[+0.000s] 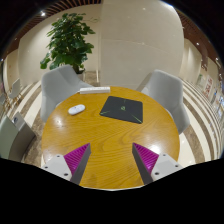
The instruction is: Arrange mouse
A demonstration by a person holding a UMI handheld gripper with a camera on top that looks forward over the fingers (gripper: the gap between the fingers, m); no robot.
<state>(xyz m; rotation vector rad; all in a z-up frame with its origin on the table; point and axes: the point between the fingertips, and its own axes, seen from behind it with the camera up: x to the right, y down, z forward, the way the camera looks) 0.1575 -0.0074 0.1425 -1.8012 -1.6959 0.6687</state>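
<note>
A: Item one, nearest?
B: Gripper (110,160), fingers spread wide apart, nothing between the pads (76,156); it hovered over the near edge of a round wooden table (100,140)

A: Item two?
B: Mouse (76,109), white, lay well beyond the left finger, apart from a dark mouse pad (123,107) at the table's middle

A: Progress?
B: By judgement, barely begun: mouse ungrasped and off the pad; approach, grip and placing all remained

A: Containers?
B: None on the table. Farther off stood grey chairs (58,85) and one pot, itself hidden, holding a leafy plant (70,38)
</note>
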